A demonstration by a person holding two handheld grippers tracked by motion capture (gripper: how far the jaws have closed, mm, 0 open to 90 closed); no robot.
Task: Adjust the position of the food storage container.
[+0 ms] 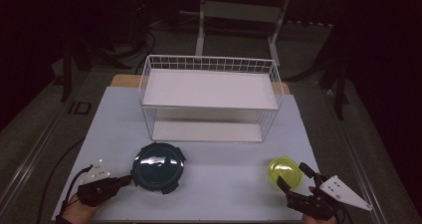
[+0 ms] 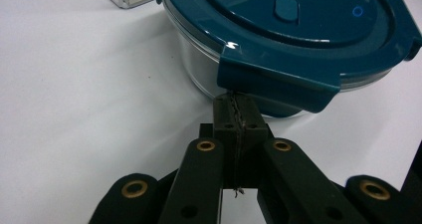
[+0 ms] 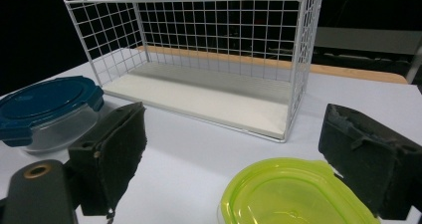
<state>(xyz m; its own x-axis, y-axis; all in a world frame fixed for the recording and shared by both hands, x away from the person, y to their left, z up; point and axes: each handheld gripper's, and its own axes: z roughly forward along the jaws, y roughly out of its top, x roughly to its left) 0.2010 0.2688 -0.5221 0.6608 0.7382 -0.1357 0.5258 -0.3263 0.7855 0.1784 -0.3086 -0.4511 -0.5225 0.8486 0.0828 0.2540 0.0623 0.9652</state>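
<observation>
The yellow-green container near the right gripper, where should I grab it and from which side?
Grip the yellow-green container across its low body under the lid rim, coming in level from the person's side. The right gripper already stands open with one jaw on either side of it, and the flat lid offers no handle.

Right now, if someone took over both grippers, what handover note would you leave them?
Left gripper: shut, nothing held, tips right by a clip of the blue-lidded container.
Right gripper: open, jaws either side of the yellow-green container, not pressing it.
Both containers stand on the table in front of the white wire shelf rack.
Done: nothing is on the rack.
Left: likely grasp each container and shelve it.
</observation>
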